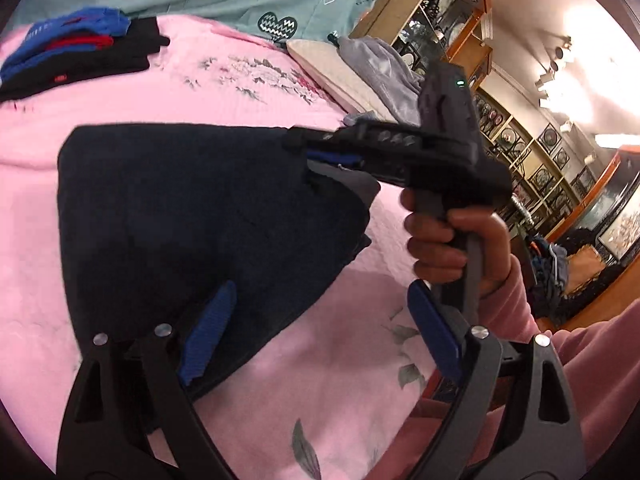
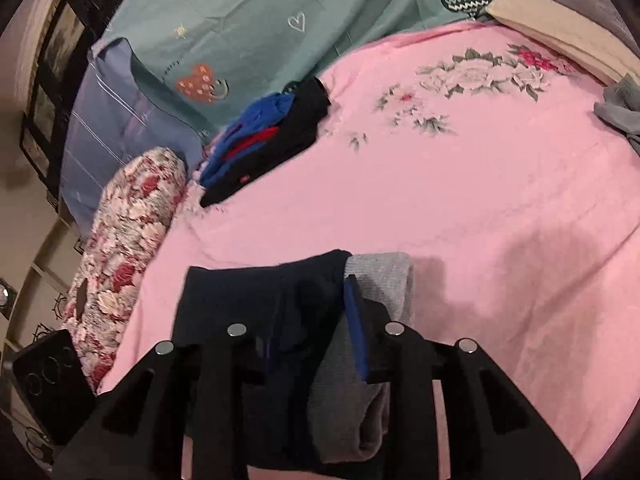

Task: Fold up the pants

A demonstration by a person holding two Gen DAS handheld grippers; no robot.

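Clamping the navy pants [image 2: 256, 300] at their grey-lined edge, the right hand-held gripper [image 2: 308, 344] hides its fingertips in fabric; the left hand-held gripper [image 1: 320, 344] gapes apart above the pink bed [image 1: 120, 104].

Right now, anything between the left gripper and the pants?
Nothing visible. The left gripper is open right over the dark navy pants on the pink bedspread; the right gripper is already clamped on their far edge.

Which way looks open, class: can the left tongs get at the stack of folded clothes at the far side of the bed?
Probably yes. The left tongs stand open and empty, and only bare pink bedspread lies between the dark pants and the stack.
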